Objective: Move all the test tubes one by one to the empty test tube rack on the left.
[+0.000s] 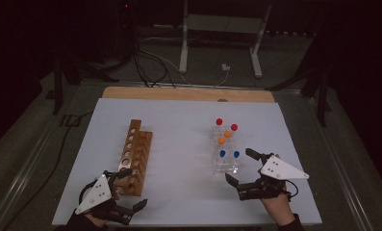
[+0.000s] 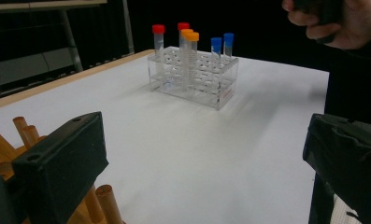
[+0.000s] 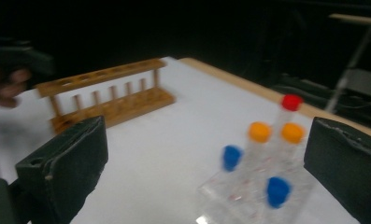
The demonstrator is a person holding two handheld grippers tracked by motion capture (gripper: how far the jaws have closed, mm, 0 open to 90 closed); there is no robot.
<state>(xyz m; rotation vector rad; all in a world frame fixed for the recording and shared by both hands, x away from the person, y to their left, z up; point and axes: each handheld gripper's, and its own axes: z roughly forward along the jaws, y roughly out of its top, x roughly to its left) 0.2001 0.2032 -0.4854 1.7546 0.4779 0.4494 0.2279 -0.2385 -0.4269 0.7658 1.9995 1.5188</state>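
A wooden tube rack (image 1: 136, 156) lies at the left of the white table sheet (image 1: 179, 120). My left gripper (image 1: 133, 188) stands open at its near end, nothing between its jaws. On the right, a clear plastic rack (image 1: 225, 161) holds tubes with red caps (image 1: 219, 121), orange caps (image 1: 227, 134) and blue caps (image 1: 222, 153). My right gripper (image 1: 239, 165) is open just right of its near end. The left gripper view has the clear rack (image 2: 192, 77) far ahead between the open jaws. In the right gripper view the blue caps (image 3: 231, 156) sit close between the jaws, and the wooden rack (image 3: 108, 95) lies beyond.
The table's wooden far edge (image 1: 188, 94) borders the sheet. Behind it stand a white metal frame (image 1: 184, 38) and floor cables (image 1: 150, 67). Bare sheet lies between the two racks. The other hand (image 2: 332, 21) shows at the left gripper view's top right.
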